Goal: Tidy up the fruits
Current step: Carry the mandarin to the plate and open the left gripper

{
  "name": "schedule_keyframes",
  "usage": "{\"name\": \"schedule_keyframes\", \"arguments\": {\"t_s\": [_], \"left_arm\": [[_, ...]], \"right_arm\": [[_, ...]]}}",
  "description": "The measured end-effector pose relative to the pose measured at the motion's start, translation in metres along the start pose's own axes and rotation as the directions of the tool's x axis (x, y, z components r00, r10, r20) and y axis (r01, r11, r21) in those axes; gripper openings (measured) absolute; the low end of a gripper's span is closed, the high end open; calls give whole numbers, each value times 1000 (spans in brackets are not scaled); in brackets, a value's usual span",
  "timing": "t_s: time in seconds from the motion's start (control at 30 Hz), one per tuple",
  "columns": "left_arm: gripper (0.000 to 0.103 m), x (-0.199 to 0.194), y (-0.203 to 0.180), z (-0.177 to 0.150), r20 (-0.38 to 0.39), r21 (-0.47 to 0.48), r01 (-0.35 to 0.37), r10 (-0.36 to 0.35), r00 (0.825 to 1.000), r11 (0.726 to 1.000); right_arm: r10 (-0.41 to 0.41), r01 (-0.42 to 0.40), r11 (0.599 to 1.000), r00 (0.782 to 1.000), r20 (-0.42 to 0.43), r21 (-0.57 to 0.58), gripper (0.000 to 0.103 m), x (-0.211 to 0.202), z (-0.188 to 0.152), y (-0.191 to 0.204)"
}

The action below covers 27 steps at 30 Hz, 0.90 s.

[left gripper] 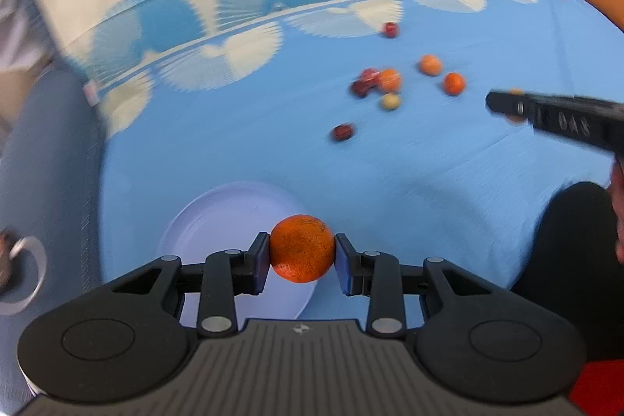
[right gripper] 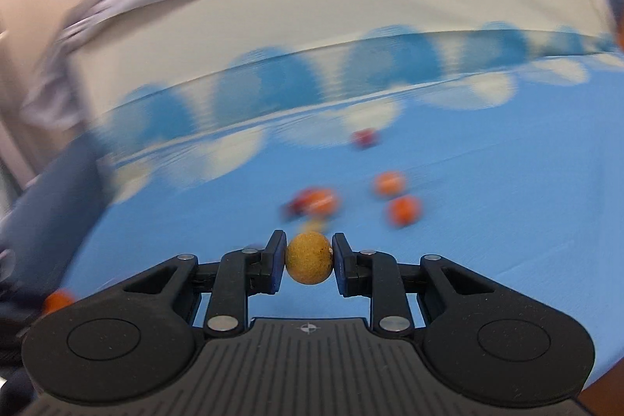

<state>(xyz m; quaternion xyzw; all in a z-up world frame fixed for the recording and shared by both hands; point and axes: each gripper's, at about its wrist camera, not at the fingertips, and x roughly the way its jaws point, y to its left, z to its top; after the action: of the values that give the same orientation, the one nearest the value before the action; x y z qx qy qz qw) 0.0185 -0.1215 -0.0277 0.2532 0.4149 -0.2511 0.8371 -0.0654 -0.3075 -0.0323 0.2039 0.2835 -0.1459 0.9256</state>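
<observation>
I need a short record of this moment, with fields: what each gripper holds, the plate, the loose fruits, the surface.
left gripper: shut on an orange
right gripper: shut on a tan fruit
plate: white, under the orange, no fruit seen on it
loose fruits: several orange, dark red and pale ones scattered on the cloth, e.g. a dark red fruit farthest away
surface: blue cloth with a white fan-pattern border

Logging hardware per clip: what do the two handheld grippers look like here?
Both match: the left gripper and right gripper are matte black, with round pivot housings, silver rivets, blue finger pads and a ribbed grey base bearing a small crosshair mark. No cables or sleeves show.
</observation>
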Motion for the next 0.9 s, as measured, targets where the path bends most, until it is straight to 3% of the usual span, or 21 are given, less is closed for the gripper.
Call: {"name": "schedule_keyframes", "arguments": {"t_s": [0.1, 0.27, 0.43, 0.53, 0.9], "left_arm": [[38, -21, 18, -27, 7, -55, -39, 40, 999, 998], [38, -50, 43, -73, 13, -142, -92, 95, 995, 986], [38, -64, 64, -105, -2, -215, -78, 80, 997, 974], [38, -75, 74, -117, 36, -248, -67, 79, 996, 966], [38, -90, 83, -127, 105, -297, -34, 68, 992, 954]], "right_arm": [[103, -105, 992, 994, -38, -74, 27, -19, -14, 50], [194, -207, 950, 978, -78, -233, 27, -51, -41, 117], [211, -241, 922, 969, -129, -304, 27, -72, -63, 153], [214, -247, 894, 968, -129, -374, 27, -85, -73, 172], [169, -227, 859, 972, -163, -459, 27, -88, -77, 199]]}}
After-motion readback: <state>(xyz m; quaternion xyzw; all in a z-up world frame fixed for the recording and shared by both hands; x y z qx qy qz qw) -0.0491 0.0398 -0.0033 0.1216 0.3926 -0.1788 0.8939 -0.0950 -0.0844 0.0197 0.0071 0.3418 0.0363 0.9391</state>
